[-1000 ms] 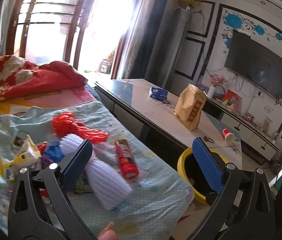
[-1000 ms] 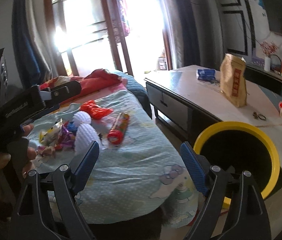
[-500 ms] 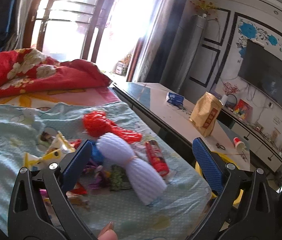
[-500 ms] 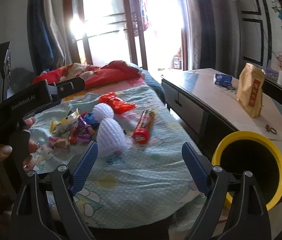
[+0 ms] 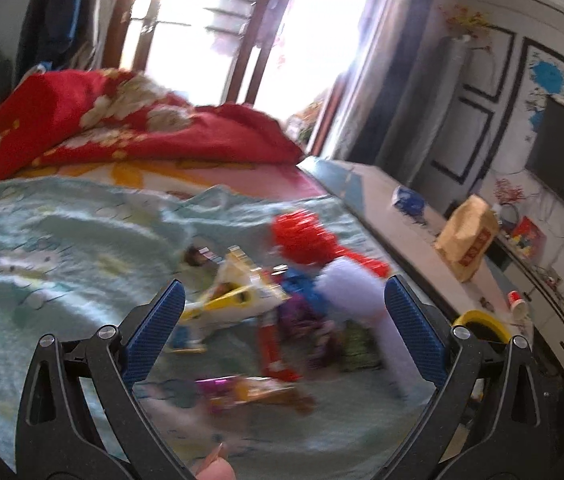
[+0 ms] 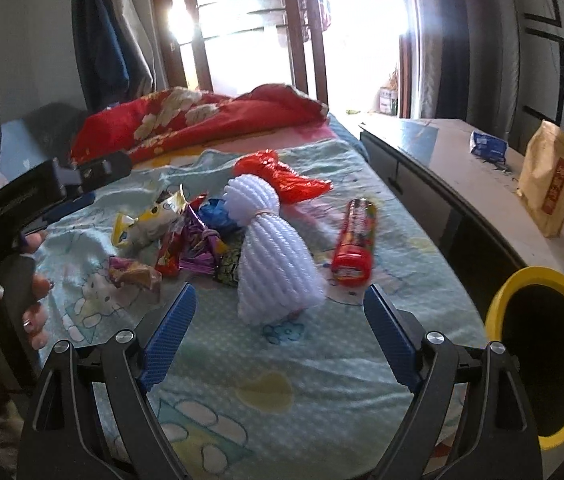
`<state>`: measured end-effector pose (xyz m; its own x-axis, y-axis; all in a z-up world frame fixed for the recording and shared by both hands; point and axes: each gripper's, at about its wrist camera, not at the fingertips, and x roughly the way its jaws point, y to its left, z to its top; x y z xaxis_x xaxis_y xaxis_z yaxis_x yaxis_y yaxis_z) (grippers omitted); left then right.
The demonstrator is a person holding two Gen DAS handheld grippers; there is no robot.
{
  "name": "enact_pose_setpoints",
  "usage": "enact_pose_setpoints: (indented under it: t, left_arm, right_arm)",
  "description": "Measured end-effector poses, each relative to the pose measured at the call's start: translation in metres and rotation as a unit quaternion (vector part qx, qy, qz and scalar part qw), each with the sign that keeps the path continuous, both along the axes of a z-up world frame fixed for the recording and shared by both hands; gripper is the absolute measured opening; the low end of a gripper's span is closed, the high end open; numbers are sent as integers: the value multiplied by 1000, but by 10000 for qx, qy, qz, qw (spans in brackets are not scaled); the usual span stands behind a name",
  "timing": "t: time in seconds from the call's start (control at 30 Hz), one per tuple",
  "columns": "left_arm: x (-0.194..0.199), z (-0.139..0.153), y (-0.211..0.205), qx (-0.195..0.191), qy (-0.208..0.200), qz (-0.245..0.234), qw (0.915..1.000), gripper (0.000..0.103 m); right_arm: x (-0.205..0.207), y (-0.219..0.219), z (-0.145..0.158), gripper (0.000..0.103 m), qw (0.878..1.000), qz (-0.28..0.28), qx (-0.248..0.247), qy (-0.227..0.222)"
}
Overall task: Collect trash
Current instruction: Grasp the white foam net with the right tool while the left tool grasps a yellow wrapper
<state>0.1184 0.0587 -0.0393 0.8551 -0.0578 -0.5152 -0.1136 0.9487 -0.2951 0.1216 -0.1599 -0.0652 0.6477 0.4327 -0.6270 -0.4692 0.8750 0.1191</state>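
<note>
Trash heap on the bed, both hand-held grippers apart and empty.
Right hand-held gripper (image 6: 278, 336) faces the white foam net (image 6: 274, 252); left hand-held gripper (image 5: 282, 328) hangs over blurred wrappers (image 5: 242, 300); yellow-rimmed bin (image 6: 545, 352) stands beside the bed (image 6: 282, 380).

Red quilt (image 6: 202, 120) on bed; brown bag (image 6: 547, 184) on table (image 6: 461, 176).

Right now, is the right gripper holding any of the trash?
No, the right gripper is open and empty, short of the white foam net on the bed.
</note>
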Motion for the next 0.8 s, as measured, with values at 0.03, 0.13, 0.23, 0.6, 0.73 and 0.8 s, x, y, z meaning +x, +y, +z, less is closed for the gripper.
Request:
enact_pose_setpoints:
  t: [0.03,0.13,0.23,0.6,0.73,0.8]
  left_arm:
    - [0,-4,7,-24,72,51,10000,92]
    - [2,-17,27,-165,294,216,9992,92]
    - [4,-31,44,-328,532,275,9977,92]
    - [17,-61,62,-695,1019,51,9923,66]
    - [19,-60,55,-583,1036,-59,9929,57]
    - [20,-61,52,-556,1076,-95,9926,51]
  right_arm:
    - [4,5,-3,83,10000,15,-34,46]
    - [14,13,-8,83,9999,27,-75,142]
    - [24,22,-14,83,9995,-10,-158,256]
    - [44,29,-21,79,9987,-127,16,489]
    - [47,31,-26,69,9981,-111,31,601]
    - [48,31,-28,60,9978,-106,59,656]
